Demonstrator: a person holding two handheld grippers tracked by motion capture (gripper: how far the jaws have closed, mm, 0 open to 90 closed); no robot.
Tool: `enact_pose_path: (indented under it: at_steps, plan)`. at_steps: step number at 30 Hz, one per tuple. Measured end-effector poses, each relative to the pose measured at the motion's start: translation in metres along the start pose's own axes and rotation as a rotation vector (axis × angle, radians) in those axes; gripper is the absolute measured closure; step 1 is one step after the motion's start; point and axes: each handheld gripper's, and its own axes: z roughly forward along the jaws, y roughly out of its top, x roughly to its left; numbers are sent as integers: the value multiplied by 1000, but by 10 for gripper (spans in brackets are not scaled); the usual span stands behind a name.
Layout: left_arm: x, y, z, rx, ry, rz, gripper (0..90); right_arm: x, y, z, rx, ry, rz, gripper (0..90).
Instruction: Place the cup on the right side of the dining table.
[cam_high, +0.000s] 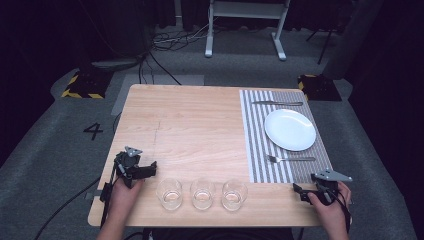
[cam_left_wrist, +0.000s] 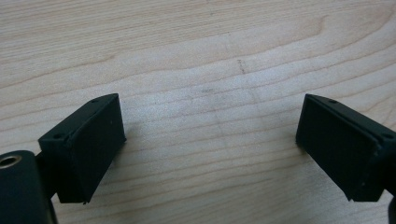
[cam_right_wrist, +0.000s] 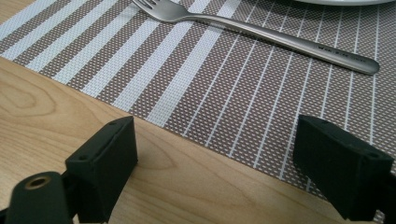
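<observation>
High view: left hand-held gripper (cam_high: 151, 169) gaping beside glass (cam_high: 170, 193)

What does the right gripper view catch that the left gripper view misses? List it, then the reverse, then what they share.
Right gripper view alone: a striped placemat with a metal fork lying on it, and the edge of a white plate at the top.
Left gripper view alone: a faint dark scuff on the bare wood.
Shared: the light wooden table, and in each a pair of black tongs, left and right, spread wide with nothing between them.
</observation>
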Motion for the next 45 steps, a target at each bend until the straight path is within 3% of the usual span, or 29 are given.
enact_pose_path:
  at_steps: [45]
  plan:
    - [0,0,0,-2,0,-4,81,-1,0,-1,-2,3,1,163]
